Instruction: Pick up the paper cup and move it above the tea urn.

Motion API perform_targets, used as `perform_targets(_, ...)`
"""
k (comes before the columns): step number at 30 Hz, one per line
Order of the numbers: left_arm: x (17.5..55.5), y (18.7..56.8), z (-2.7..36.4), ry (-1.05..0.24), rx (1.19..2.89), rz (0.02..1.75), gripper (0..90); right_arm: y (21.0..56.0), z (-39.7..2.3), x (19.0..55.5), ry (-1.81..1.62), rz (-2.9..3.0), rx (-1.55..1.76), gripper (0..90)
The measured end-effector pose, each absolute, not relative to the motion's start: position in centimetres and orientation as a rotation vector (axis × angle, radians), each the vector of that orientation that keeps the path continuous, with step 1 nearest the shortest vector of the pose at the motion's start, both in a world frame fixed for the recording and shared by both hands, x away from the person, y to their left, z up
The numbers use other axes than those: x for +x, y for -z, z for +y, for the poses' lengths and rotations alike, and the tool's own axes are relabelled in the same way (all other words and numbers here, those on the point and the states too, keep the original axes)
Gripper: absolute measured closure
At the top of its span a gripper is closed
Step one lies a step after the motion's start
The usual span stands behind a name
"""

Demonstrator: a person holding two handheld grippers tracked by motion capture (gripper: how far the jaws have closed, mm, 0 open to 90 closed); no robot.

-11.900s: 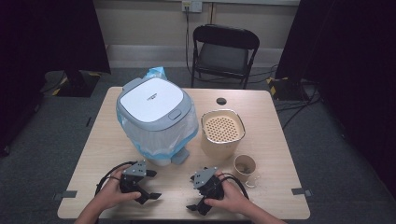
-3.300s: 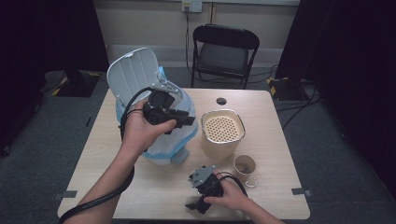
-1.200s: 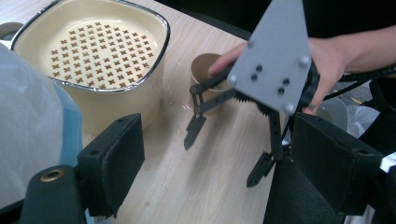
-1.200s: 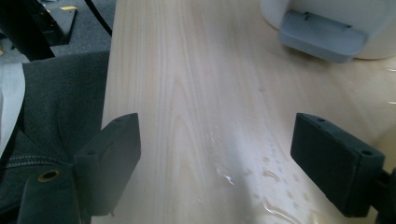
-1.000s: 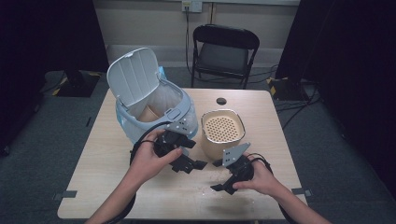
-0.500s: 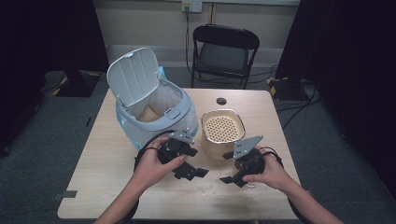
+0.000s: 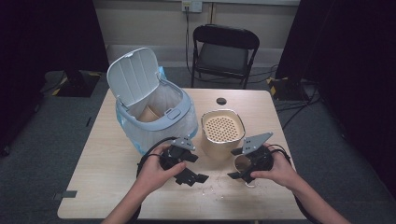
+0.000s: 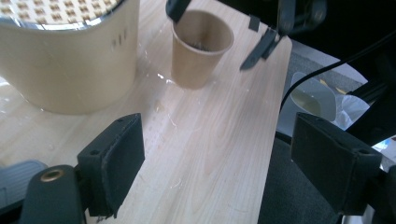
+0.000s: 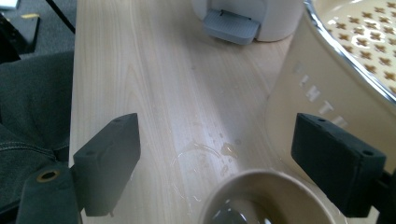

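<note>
Black claws (image 7: 192,176) (image 7: 239,175) — grey plates, black cables; forearms seemingly bare.

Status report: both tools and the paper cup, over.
Left tool open, empty. Right tool open, straddling the paper cup, not gripping. Cream perforated-lid canister close beside; water spilled on table.

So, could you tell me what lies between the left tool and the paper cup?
Bare tabletop, wet with small clear splashes, as the left gripper view shows. The left tool is open; the paper cup stands beyond.

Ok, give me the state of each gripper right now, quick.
Left gripper: open, nothing between its jaws, above the table.
Right gripper: open, jaws either side of the paper cup, pads not touching it.
</note>
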State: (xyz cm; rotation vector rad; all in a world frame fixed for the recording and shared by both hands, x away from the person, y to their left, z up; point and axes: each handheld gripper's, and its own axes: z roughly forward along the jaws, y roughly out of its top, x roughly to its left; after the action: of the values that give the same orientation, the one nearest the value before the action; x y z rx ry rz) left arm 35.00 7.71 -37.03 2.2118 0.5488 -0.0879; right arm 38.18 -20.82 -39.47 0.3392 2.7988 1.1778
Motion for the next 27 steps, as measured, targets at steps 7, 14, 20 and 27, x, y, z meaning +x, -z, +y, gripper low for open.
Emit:
perform_targets(7, 34.3, 39.3, 6.7, 0.104, 2.236, 0.538, 17.3, 39.2, -22.5, 38.5, -1.179, 2.765, 0.388, 15.4)
perform_targets(14, 33.9, 42.1, 5.9, 0.133, 2.321, 0.472, 17.3, 39.2, -24.0, 39.0, -1.164, 2.738, 0.441, 15.4)
perform_targets(20, 33.9, 44.7, 5.6, 0.157, 2.376, 0.443, 17.4, 39.5, -24.8, 39.3, -1.158, 2.717, 0.492, 15.4)
perform_targets(27, 34.0, 46.9, 5.5, 0.161, 2.394, 0.43, 17.4, 39.7, -25.6, 39.4, -1.145, 2.689, 0.533, 14.5)
